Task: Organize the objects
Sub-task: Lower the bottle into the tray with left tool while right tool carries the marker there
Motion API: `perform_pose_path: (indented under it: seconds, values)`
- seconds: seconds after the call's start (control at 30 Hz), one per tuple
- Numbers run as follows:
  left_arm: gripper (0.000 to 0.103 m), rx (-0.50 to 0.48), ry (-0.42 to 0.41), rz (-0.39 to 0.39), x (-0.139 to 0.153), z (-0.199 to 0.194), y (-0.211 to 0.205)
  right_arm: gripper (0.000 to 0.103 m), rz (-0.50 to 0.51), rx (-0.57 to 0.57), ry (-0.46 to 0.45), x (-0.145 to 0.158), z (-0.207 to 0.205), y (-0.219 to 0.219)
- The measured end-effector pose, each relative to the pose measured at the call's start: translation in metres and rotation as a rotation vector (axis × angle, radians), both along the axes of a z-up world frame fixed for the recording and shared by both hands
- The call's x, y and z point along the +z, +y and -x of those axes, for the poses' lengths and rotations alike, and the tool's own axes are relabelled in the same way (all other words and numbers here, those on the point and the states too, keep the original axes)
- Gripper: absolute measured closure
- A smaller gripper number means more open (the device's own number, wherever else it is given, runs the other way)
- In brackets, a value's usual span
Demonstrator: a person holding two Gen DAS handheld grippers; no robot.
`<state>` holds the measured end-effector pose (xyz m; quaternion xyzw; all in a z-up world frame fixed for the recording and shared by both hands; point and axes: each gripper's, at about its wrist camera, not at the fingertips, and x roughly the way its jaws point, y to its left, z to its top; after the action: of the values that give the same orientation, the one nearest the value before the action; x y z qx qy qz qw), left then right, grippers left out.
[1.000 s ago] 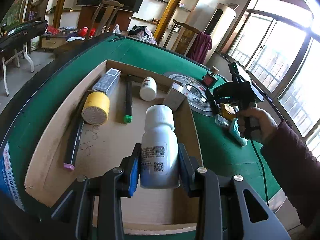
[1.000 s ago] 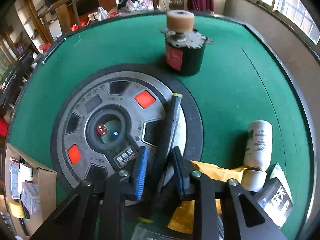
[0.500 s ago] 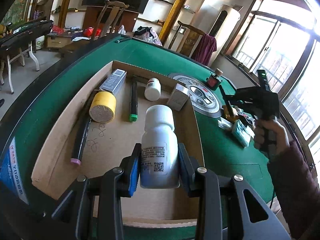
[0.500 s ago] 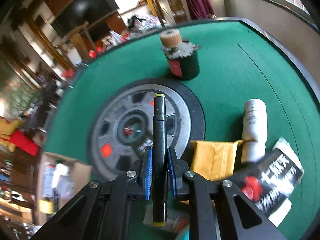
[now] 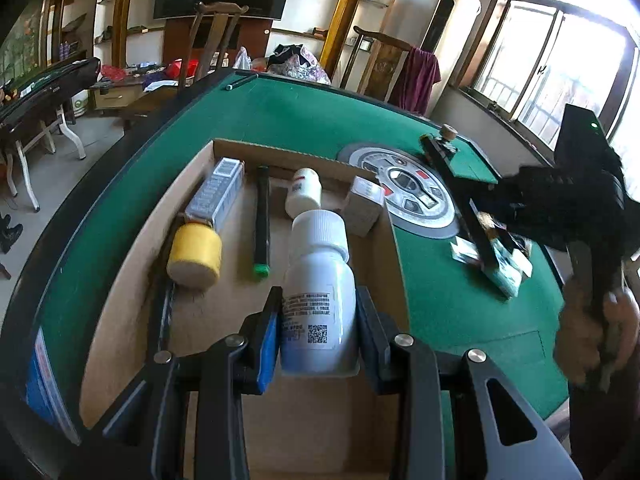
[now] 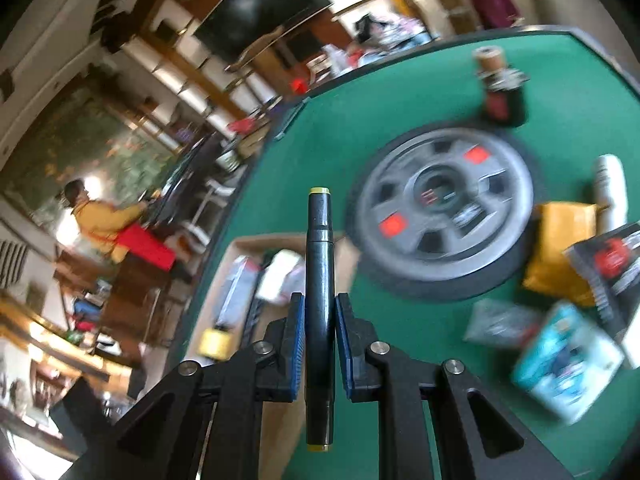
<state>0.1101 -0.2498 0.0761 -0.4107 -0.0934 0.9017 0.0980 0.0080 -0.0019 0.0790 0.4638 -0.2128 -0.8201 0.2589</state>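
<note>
Right tool [image 6: 320, 346], pinching slim black marker with yellow ends [image 6: 319, 280], now lifted off green bench [image 6: 420, 336] toward shallow cardboard box [image 5: 384, 240]; left tool [image 5: 316, 338] still clamping white plastic bottle [image 5: 318, 300].

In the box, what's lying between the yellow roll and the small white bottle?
A black marker with a green cap, lying lengthwise between yellow roll and small bottle; left wrist view.

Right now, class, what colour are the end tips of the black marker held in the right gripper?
Yellow, on both ends of the black marker in the right gripper; the right wrist view shows it best.
</note>
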Motion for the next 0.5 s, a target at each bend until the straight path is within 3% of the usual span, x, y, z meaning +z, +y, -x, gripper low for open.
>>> perform_pose_path:
  seconds: [0.17, 0.5]
  values:
    - [0.07, 0.034, -0.012, 0.057, -0.006, 0.02, -0.015, 0.086, 0.008, 0.08, -0.04, -0.019, -0.003, -0.041]
    - [0.07, 0.046, -0.122, 0.04, -0.037, 0.057, -0.028, 0.086, -0.031, 0.184, -0.107, -0.054, 0.007, -0.098]
